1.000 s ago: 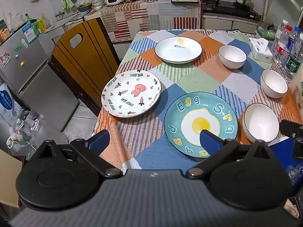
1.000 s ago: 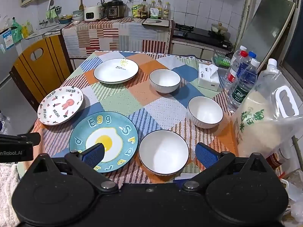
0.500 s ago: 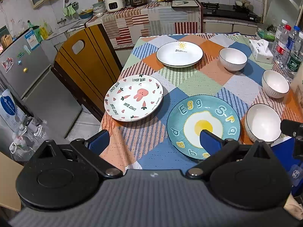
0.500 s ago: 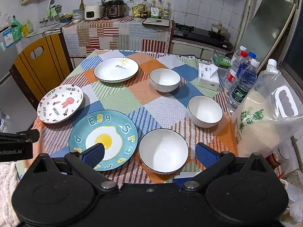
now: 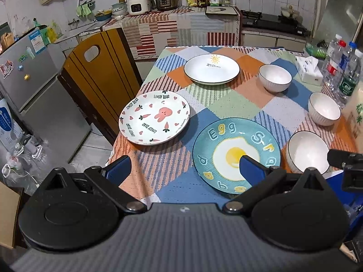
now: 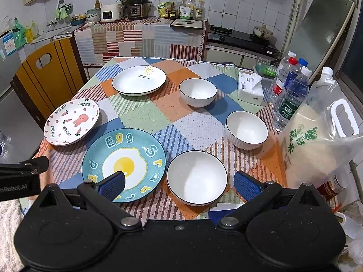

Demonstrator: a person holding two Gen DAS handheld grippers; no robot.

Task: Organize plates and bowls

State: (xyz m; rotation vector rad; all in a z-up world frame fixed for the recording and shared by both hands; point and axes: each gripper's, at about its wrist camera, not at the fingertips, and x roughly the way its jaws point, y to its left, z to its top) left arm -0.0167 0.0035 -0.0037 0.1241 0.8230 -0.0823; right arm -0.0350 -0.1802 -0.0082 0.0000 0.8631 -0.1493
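Note:
Three plates lie on the patchwork tablecloth: a blue egg plate near the front, a rabbit plate at the left edge, a white sun plate farther back. Three white bowls stand in a row on the right: near, middle, far. My left gripper hangs open above the table's front edge, holding nothing. My right gripper is open too, its fingers either side of the near bowl but above it.
A tissue box, water bottles and a big rice bag crowd the table's right side. A wooden chair stands at the left, a fridge beyond it. The kitchen counter runs behind.
Both grippers have drawn back and risen slightly, so the table looks a little farther away. No plate or bowl has moved.

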